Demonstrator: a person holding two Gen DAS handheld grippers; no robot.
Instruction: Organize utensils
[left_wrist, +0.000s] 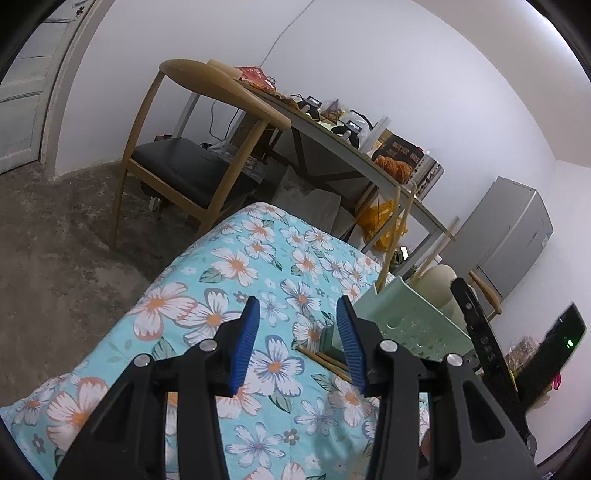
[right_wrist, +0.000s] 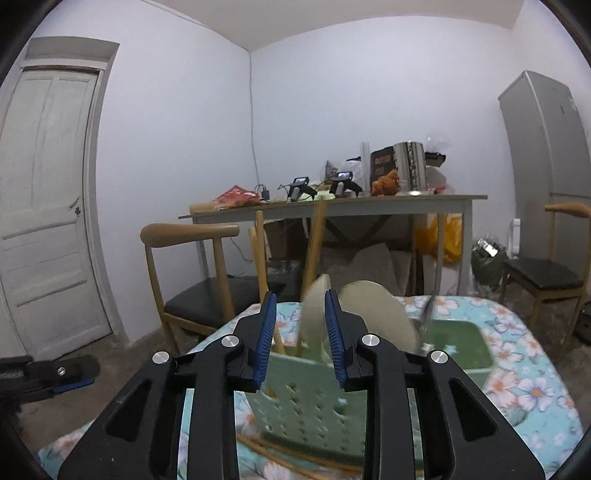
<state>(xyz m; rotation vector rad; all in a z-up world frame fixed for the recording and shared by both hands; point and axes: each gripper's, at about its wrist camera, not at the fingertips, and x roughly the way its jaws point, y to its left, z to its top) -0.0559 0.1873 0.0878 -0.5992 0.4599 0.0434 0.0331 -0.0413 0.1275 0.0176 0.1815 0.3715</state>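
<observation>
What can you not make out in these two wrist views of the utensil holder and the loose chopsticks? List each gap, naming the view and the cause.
1. Right wrist view: the green utensil holder is motion-blurred, so what sits inside is unclear.
2. Right wrist view: the metal utensil is a blur; its type is unclear.
3. Left wrist view: the loose chopsticks run behind the left gripper, hiding their full length.
4. Left wrist view: the holder's inside faces away.

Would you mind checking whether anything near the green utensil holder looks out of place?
Yes: a pair of wooden chopsticks lies loose on the floral cloth at the foot of the green utensil holder, while other chopsticks already stand upright inside it. Both grippers are open and empty.
</observation>
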